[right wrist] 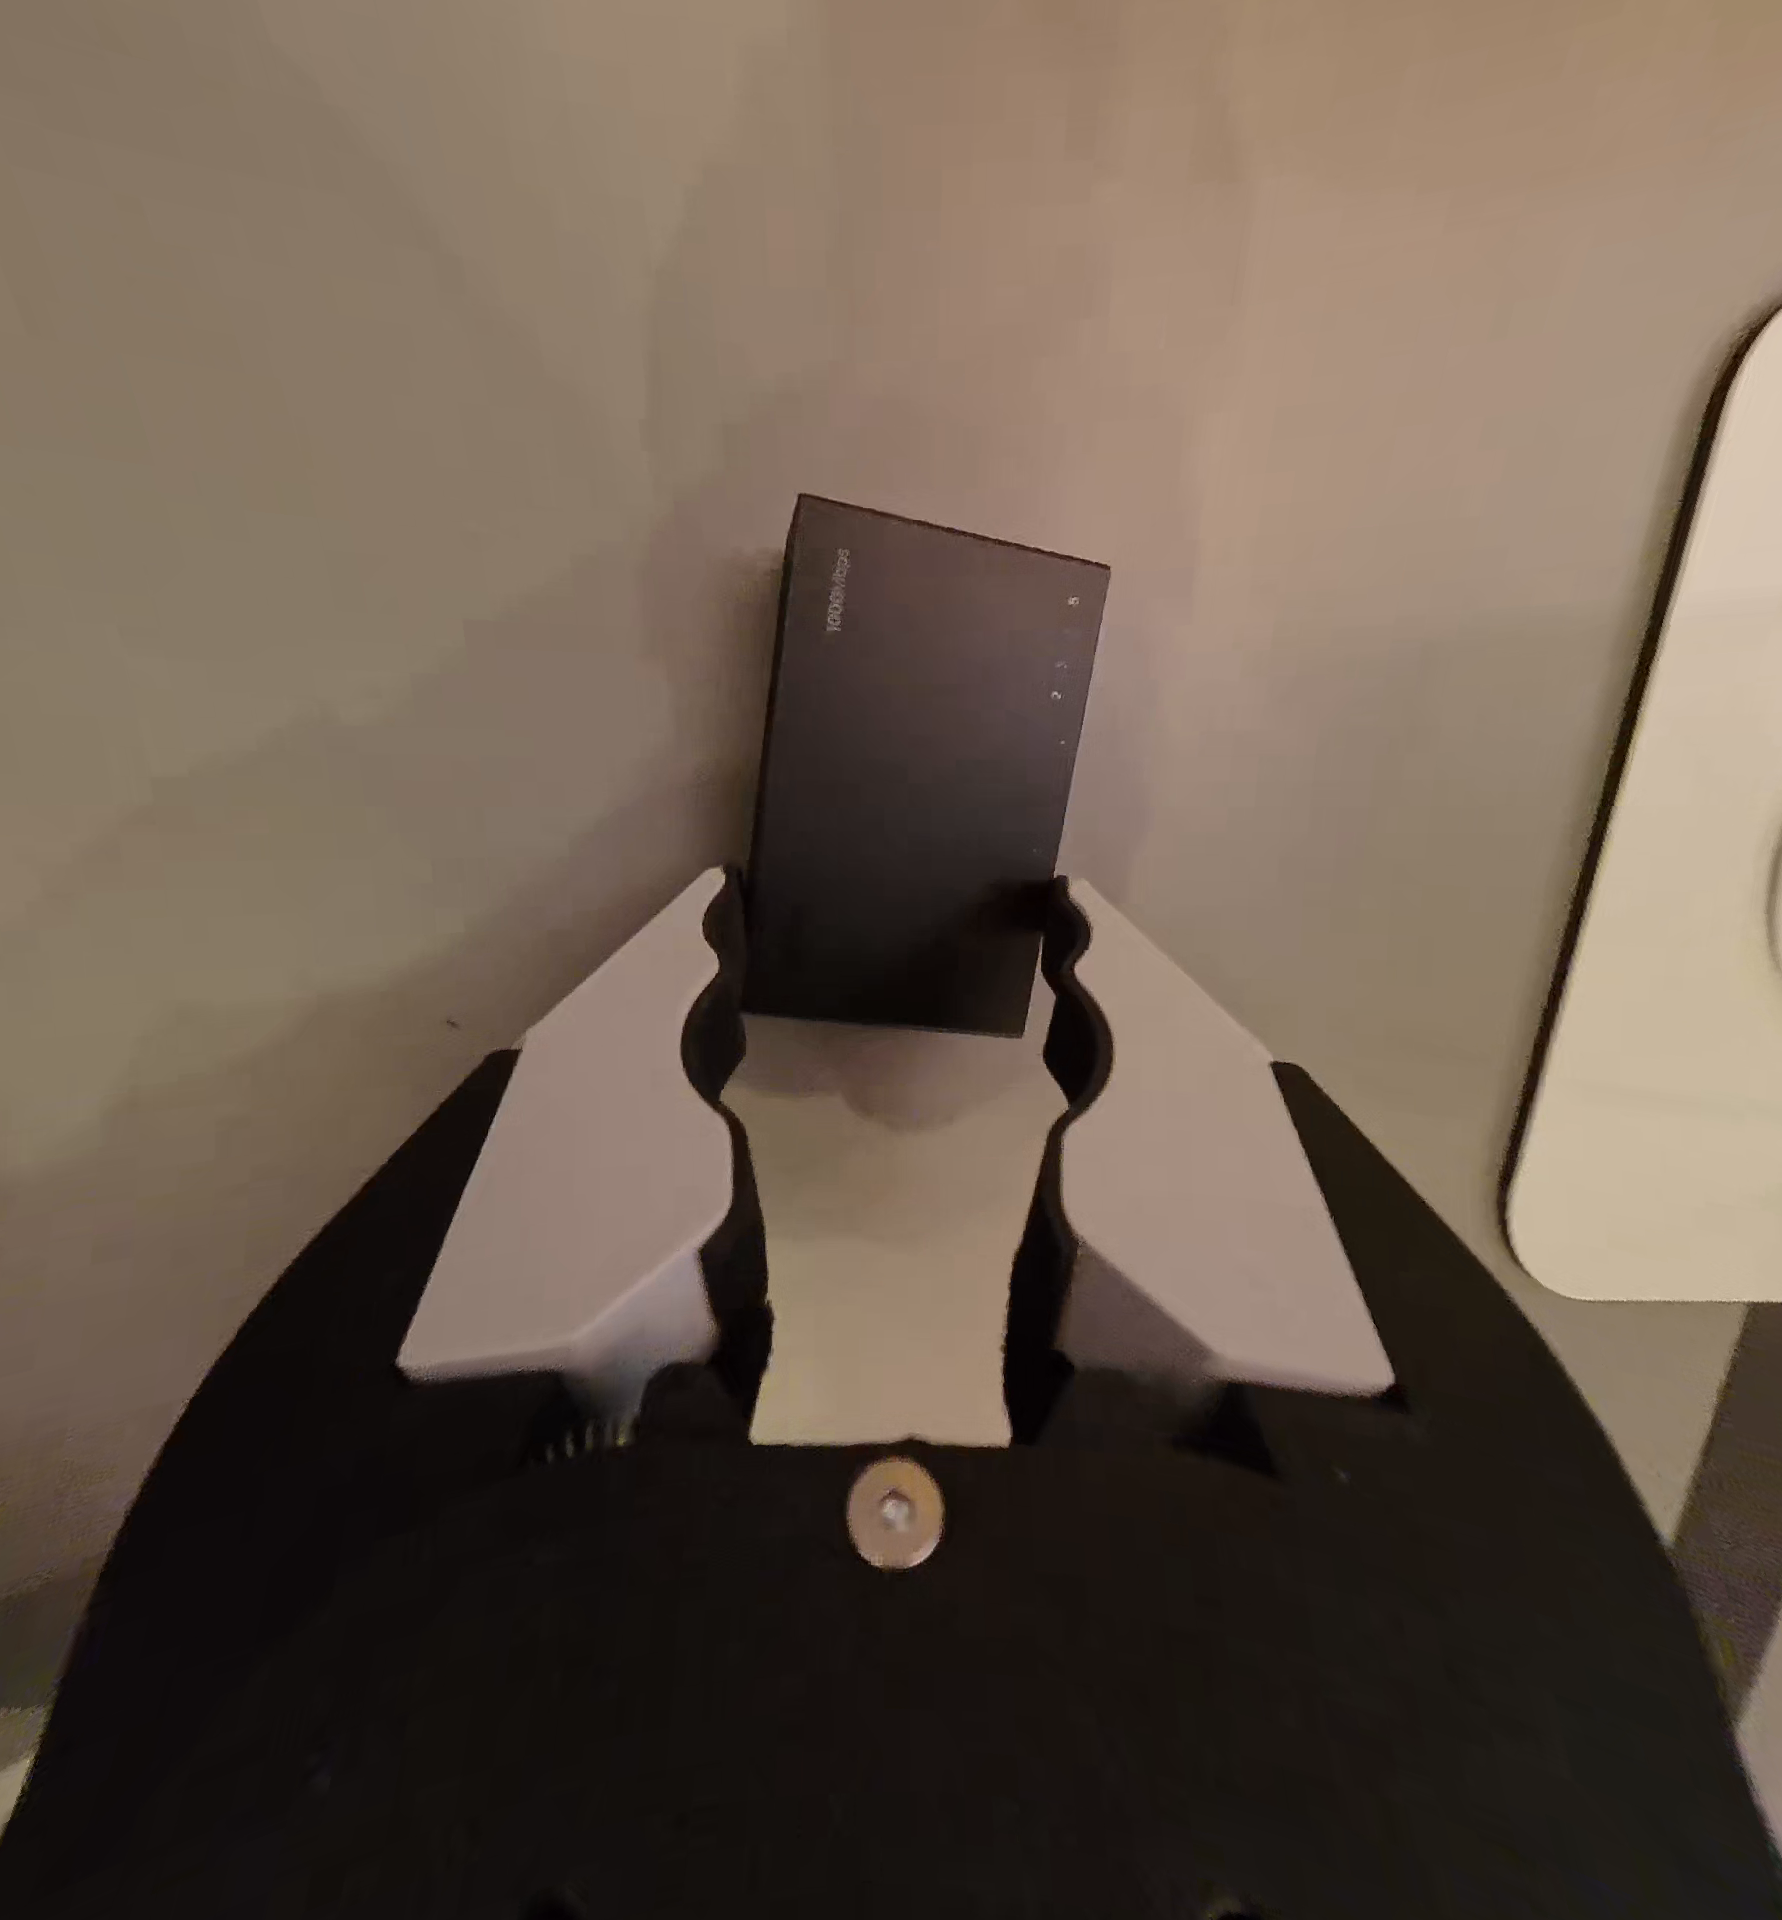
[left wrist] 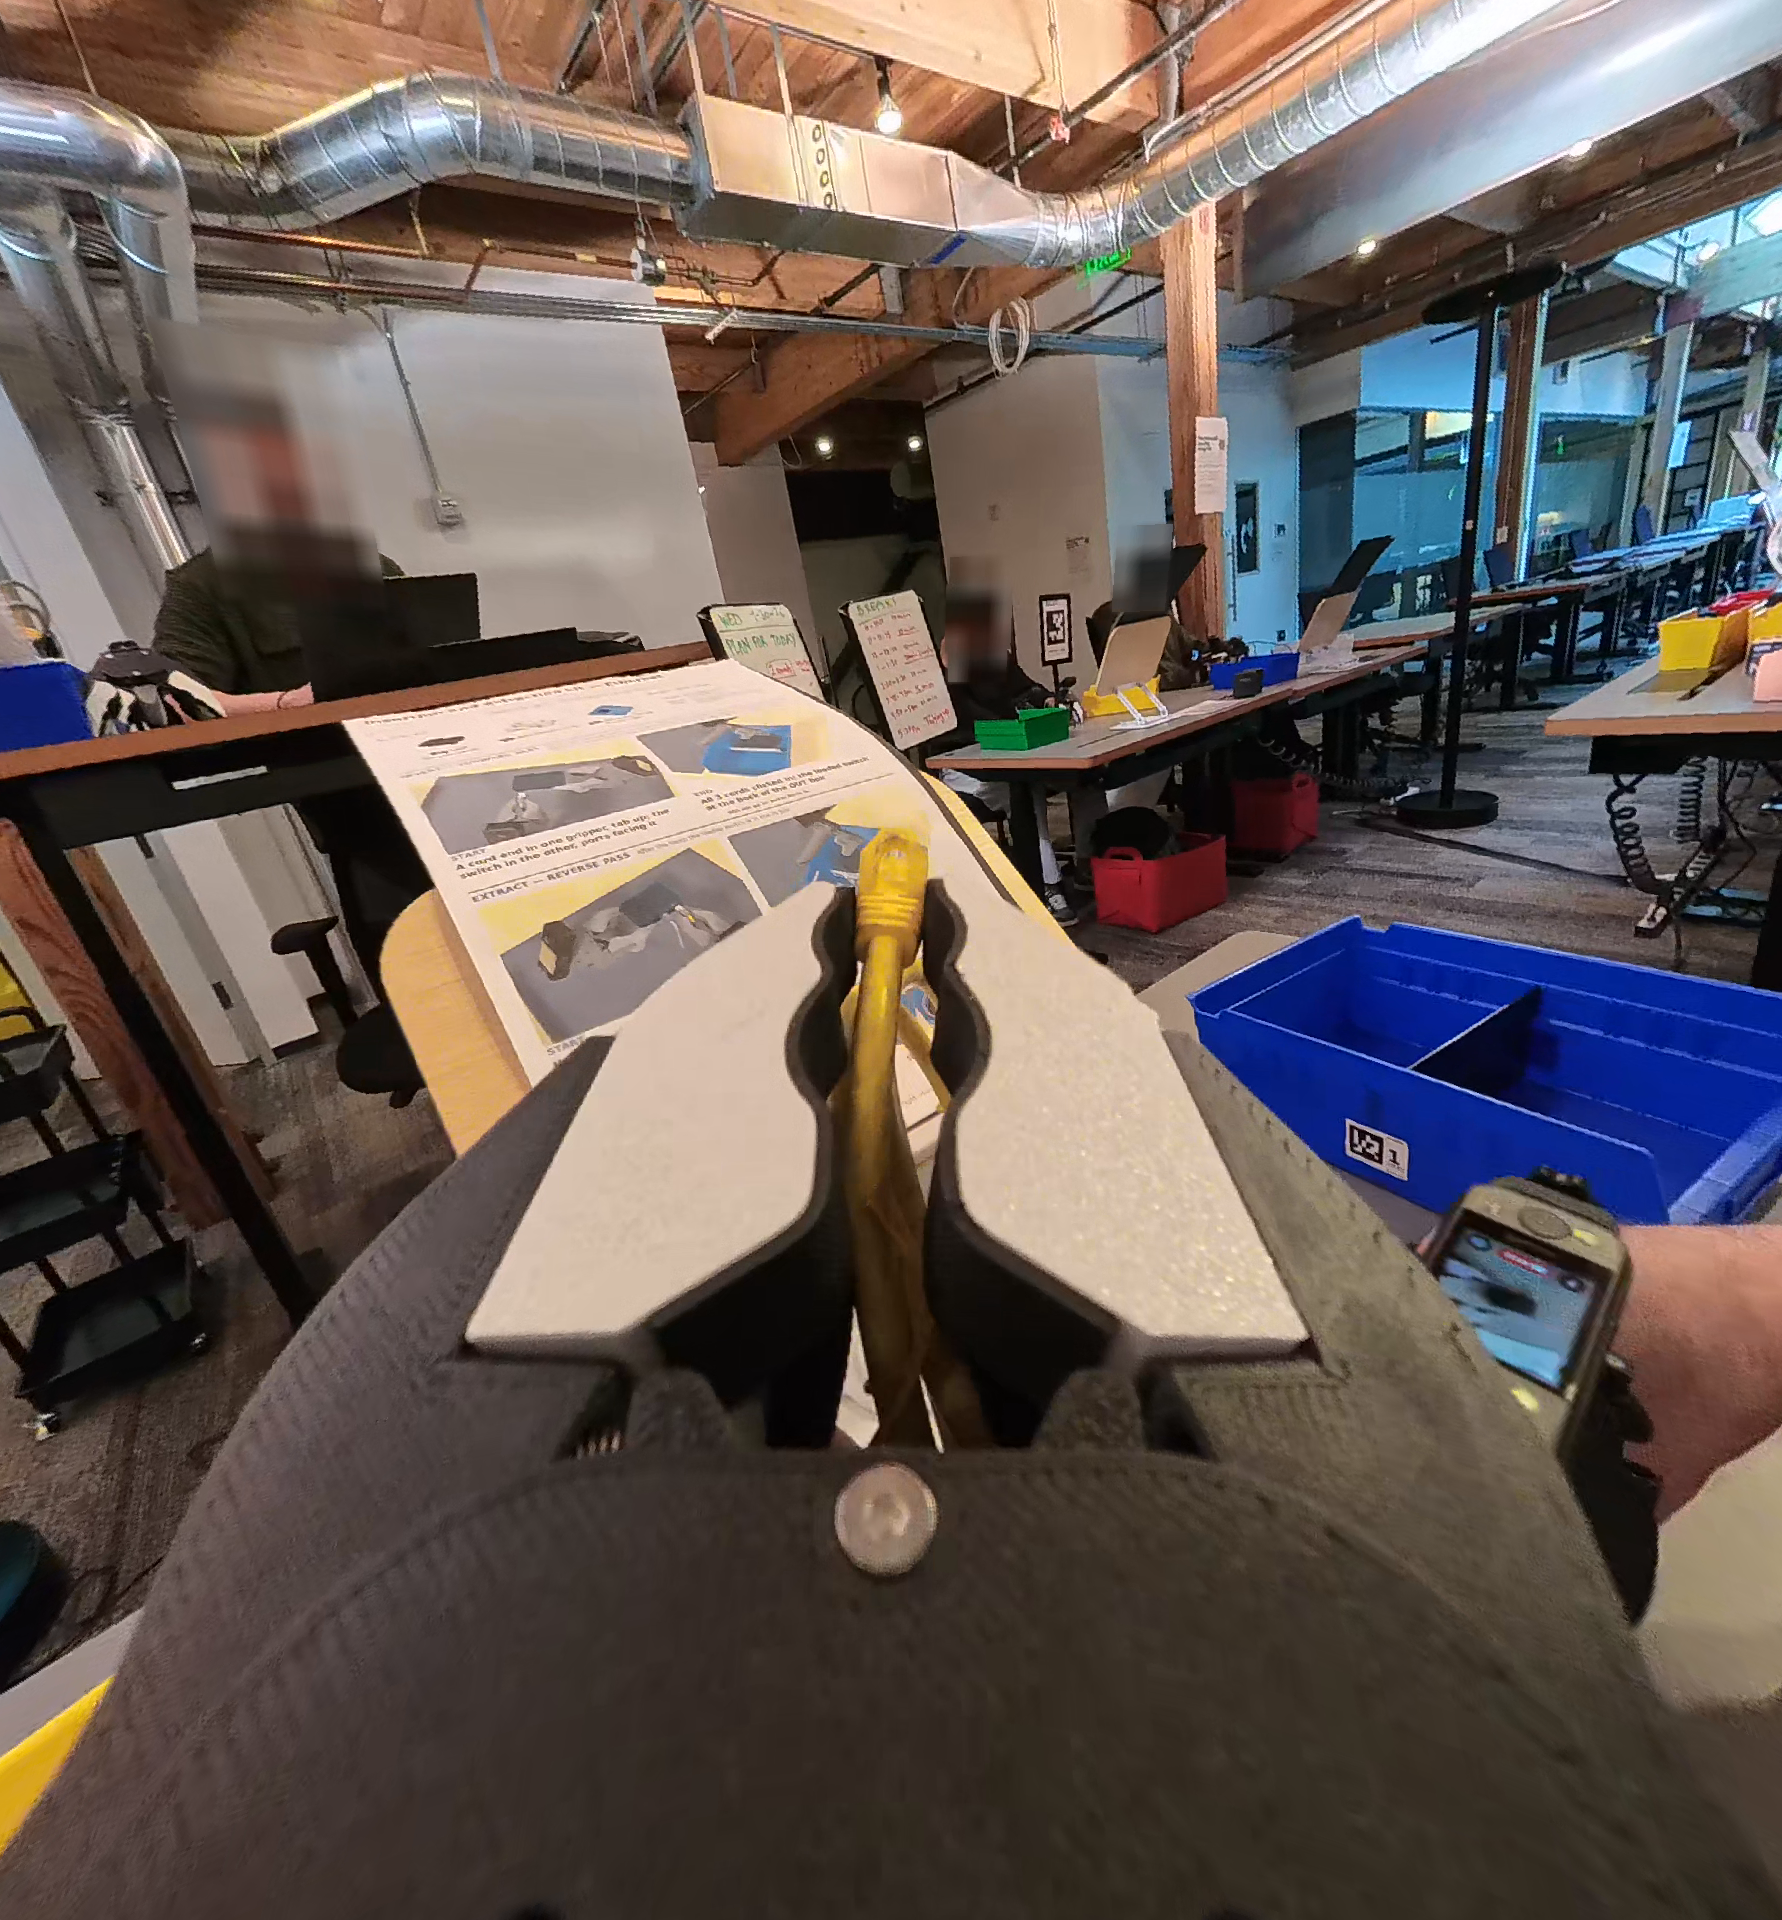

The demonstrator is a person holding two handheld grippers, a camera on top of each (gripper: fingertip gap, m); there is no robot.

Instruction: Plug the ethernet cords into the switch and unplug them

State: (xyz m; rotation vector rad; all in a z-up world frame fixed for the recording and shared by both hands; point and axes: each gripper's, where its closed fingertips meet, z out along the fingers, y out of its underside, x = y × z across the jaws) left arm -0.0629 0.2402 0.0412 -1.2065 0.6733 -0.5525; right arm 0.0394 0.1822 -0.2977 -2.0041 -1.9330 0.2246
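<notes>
Left gripper [left wrist: 889,914] clamped on yellow ethernet cord [left wrist: 882,1039], plug protruding past fingertips; right gripper [right wrist: 892,904] pinching black switch [right wrist: 928,769] edgewise

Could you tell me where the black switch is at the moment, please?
In the right wrist view the switch sits centre frame, its near end clamped between the jaws of the right gripper, over a pale surface with a white object to its right.

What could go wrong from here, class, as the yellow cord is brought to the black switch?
1. The right gripper pinches only the near end of the switch, so pushing may pivot or slip it.
2. The ports are not visible in either view, so alignment is uncertain.
3. The cord protrudes past the left gripper and may bend.
</notes>
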